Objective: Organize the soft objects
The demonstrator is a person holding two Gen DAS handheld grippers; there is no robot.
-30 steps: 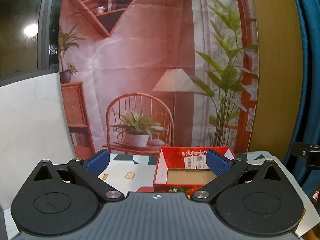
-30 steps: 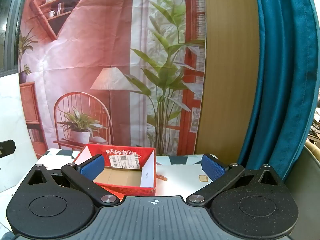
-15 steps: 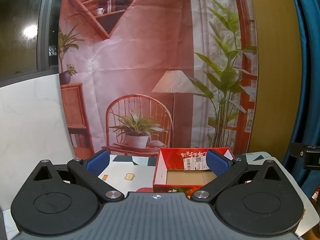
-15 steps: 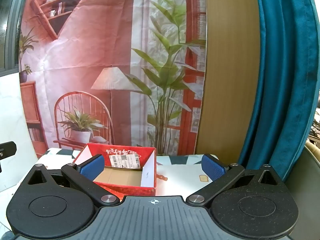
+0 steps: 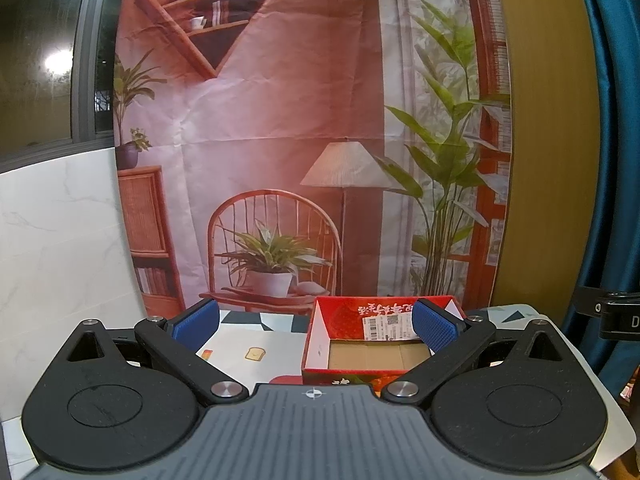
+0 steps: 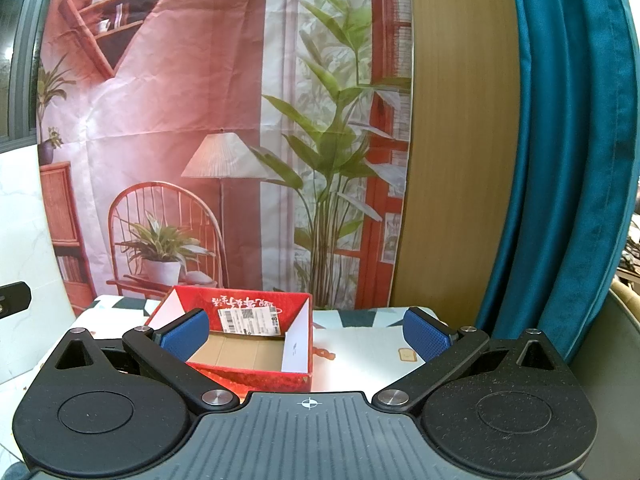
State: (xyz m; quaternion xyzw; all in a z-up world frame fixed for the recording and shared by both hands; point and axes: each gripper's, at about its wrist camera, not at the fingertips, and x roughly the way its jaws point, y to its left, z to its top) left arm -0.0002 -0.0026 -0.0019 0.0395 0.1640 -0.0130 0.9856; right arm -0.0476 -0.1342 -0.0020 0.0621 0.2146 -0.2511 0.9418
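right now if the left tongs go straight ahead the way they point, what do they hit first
Probably the printed backdrop. The open left tongs seem aimed level above the red box, though depth is unclear and a slight dip would catch its left wall.

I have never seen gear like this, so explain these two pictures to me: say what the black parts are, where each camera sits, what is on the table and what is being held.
Each picture comes from a camera mounted on a hand-held gripper, looking forward along its two fingers. The black arms with blue pads are those fingers. One view shows the left gripper, the other the right gripper. Both are open and hold nothing. Ahead, on a table with a patterned cover, stands an open red box with a shipping label inside; what shows of its inside is bare cardboard. No soft objects are in view. Behind hangs a printed backdrop of a room, with a blue curtain to the right.
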